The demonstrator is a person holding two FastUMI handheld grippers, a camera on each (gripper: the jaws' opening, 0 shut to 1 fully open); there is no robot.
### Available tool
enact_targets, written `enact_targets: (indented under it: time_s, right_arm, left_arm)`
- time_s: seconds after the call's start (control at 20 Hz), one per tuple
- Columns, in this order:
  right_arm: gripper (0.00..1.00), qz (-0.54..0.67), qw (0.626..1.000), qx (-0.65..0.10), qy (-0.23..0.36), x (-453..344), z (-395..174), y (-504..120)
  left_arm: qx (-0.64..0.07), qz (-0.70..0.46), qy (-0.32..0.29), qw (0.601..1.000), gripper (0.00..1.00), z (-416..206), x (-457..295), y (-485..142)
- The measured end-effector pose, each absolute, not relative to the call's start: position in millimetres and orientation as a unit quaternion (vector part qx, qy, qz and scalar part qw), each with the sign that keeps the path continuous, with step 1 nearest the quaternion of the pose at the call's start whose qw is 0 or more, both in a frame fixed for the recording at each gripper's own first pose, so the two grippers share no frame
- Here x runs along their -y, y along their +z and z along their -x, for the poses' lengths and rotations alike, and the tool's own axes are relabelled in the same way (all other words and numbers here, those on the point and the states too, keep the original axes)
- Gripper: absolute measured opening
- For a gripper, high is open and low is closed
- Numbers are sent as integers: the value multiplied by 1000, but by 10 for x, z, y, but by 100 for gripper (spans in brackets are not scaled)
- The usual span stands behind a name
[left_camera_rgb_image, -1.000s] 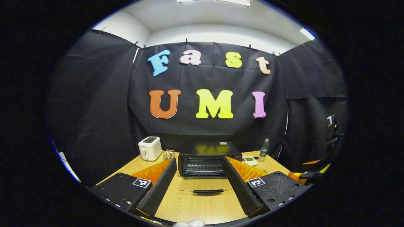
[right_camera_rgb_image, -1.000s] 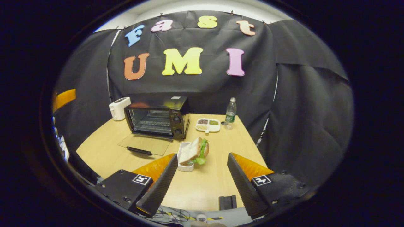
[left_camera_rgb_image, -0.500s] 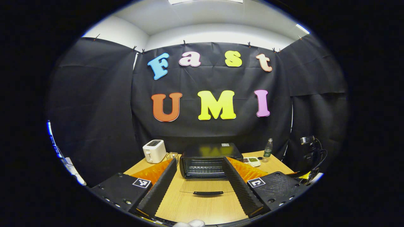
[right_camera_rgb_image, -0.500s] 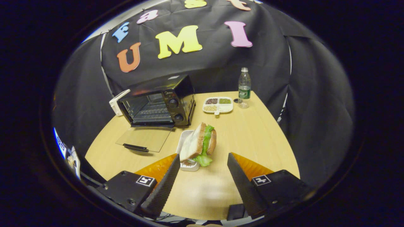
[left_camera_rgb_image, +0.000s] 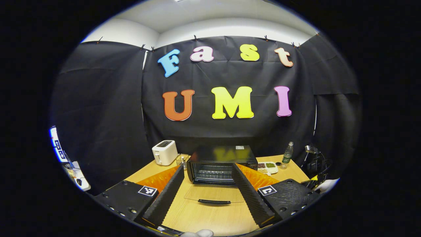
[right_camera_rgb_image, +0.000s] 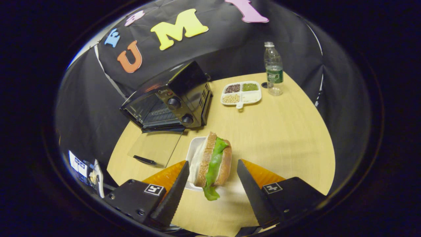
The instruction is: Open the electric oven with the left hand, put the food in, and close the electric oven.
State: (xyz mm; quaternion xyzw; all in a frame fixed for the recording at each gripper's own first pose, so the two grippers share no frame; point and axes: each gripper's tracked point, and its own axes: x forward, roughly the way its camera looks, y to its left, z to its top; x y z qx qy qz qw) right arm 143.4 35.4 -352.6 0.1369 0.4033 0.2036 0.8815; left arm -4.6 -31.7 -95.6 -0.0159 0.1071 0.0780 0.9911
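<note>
Oven (right_camera_rgb_image: 171, 100) door's already dropped flat on the tabletop (right_camera_rgb_image: 283, 131), so the sandwich (right_camera_rgb_image: 212, 164) in its white tray is being lined up between the spread right claw (right_camera_rgb_image: 210, 179), probably not touched yet, and a gentle pinch is needed next.

The oven (right_camera_rgb_image: 171, 98) is black on a pale wood-grain table (right_camera_rgb_image: 279, 131). At its five o'clock, the sandwich (right_camera_rgb_image: 212, 164) shows brown bread and green lettuce. The toaster (left_camera_rgb_image: 164, 152) is white.

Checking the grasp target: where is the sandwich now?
In the right gripper view, the sandwich stands on its edge in a white tray between the open fingers, near the oven.
</note>
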Motion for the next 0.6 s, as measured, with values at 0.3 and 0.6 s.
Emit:
enact_targets:
  time_s: [0.3, 0.6]
  right_arm:
    - [73, -158, 858, -433, 226, -458, -1514, -3652]
    - [39, -171, 853, -432, 236, -530, -1470, -3577]
  left_arm:
    - [-125, 18, 76, 989, 96, -88, 417, -1053]
    - [-133, 19, 67, 989, 95, -107, 422, -1111]
